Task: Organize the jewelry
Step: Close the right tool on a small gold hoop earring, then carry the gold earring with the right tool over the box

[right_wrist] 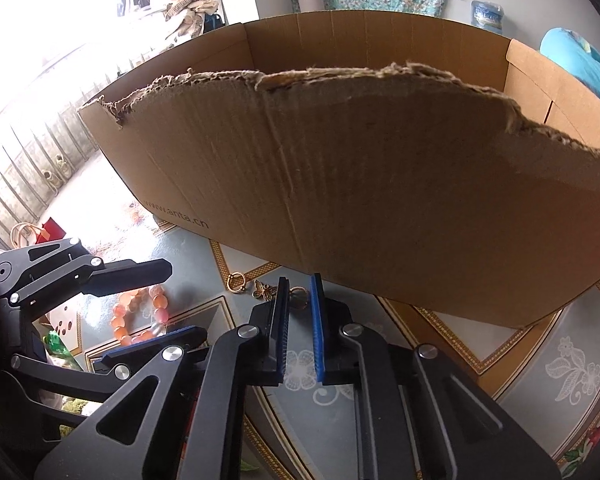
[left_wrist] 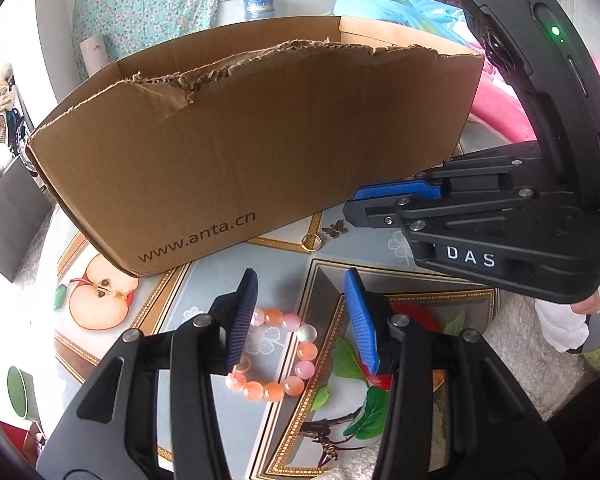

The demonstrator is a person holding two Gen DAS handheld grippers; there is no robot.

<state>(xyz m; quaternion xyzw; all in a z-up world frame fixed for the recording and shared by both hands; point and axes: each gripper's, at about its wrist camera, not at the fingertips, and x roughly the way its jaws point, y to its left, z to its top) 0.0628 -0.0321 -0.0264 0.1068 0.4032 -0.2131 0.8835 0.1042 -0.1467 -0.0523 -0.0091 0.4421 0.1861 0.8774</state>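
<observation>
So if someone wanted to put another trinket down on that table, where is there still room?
The tablecloth is bare to the right of the right tongs, below the cardboard box. It is crowded in front of the box, where the gold ring, butterfly charm and bead bracelet lie, with the left tongs astride the bracelet.

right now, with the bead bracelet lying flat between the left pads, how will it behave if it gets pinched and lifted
The bead bracelet is a loop of separate round beads, so it will probably sag and dangle rather than hold its shape. The beads look smooth and glossy, so the left hand-held gripper may slip off them. If pushed, it would likely slide and deform on the patterned tablecloth.
</observation>
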